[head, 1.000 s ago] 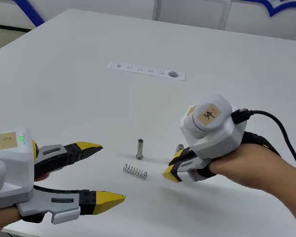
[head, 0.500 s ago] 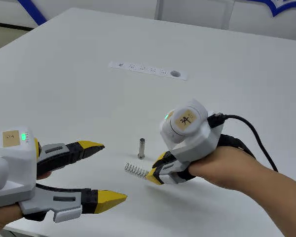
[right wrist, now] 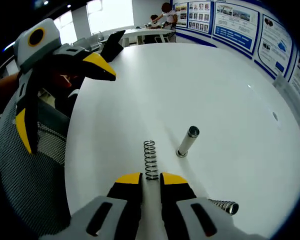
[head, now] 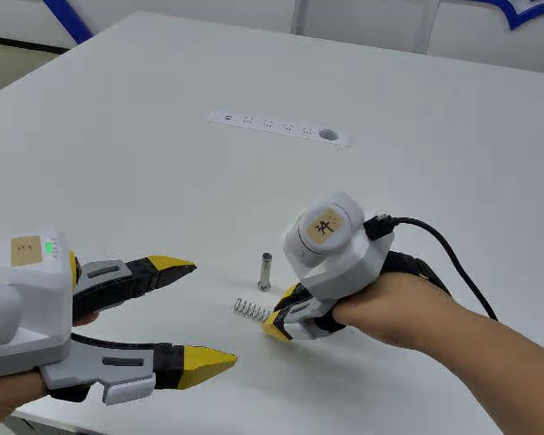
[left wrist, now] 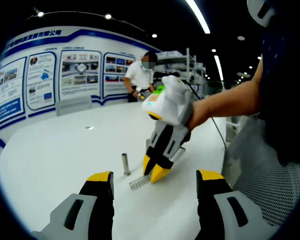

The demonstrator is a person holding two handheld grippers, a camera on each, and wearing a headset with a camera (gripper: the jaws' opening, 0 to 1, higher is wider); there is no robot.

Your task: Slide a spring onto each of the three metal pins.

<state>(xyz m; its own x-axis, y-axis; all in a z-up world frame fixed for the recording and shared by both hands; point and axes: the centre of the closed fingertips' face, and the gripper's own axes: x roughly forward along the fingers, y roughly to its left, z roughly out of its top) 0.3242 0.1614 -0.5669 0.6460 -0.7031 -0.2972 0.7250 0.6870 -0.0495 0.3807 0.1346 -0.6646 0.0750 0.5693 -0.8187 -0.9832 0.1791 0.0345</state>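
Since the earlier picture the right gripper (head: 276, 325) has come leftward and down across the desk (head: 390, 109), away from the spot to the right of the standing pin, and its tips now sit at the right end of the loose spring (head: 250, 310).

At the far left the left gripper (head: 214, 313) hovers above the desk edge with its jaws wide apart, holding nothing. Next comes the spring, lying flat on the desk just in front of the bare metal pin (head: 266, 271), which stands upright and apart from it. In the right gripper view the jaws are drawn close, with only a slim gap between them, and the spring's near end lies in the mouth of that gap. Whether they already pinch the coil cannot be told. Low on the right of that view lies what looks like a pin already wearing a spring (right wrist: 224, 205).

The step in hand appears to be picking up this spring. The next move likely calls for a firm pinch, a lift, and aligning the open coil over the pin's top.
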